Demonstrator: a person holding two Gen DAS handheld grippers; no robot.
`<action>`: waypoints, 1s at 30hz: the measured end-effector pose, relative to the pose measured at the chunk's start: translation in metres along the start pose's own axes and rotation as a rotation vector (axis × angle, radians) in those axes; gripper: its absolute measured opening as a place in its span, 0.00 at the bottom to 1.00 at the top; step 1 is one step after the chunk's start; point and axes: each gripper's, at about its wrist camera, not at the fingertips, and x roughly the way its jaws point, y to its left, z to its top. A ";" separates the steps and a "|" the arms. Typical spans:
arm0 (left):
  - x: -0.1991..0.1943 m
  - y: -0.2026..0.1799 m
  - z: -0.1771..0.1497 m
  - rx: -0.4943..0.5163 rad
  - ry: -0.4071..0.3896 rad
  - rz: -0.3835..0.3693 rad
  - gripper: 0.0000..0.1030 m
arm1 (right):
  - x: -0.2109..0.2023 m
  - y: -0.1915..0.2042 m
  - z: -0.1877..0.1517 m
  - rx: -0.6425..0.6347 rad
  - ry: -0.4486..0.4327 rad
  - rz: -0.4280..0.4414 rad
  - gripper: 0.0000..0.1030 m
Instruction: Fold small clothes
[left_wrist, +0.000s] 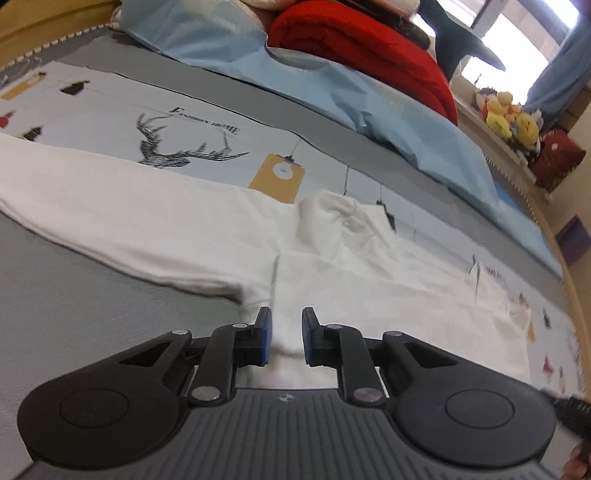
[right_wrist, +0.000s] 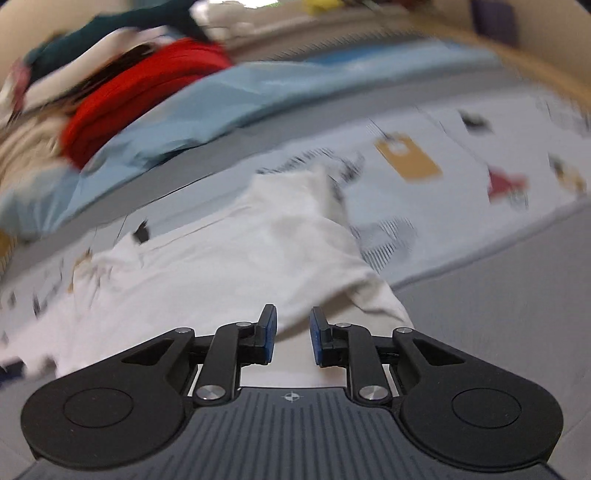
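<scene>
Surface: a bed under a grey cover, with a pale printed panel across it showing a stag's head, tan tags and small dark figures.
White garment: spread flat across the bed over the grey cover and the printed panel, one long sleeve stretched out to the left in the left wrist view, a rumpled bump near its middle.
Far side of the bed: a light blue sheet lies crumpled, with a rolled red blanket on top of it and more clothes heaped behind.
Room: a bright window with blue curtains behind, yellow plush toys on a ledge, a wooden bed frame edge.
Left hand-held gripper: jaws narrowly apart above the white cloth; the pads do not press on it.
Right hand-held gripper: jaws a little apart over the garment's edge, nothing clamped; this view is blurred.
</scene>
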 end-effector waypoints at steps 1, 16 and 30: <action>0.006 -0.002 0.002 -0.010 0.000 -0.002 0.17 | 0.010 -0.010 0.002 0.078 0.015 0.009 0.21; 0.099 -0.006 0.022 -0.084 0.077 0.059 0.38 | 0.067 -0.036 0.016 0.400 0.104 0.083 0.27; 0.021 -0.085 0.041 0.232 -0.318 -0.108 0.06 | 0.022 -0.045 0.019 0.531 -0.158 0.018 0.04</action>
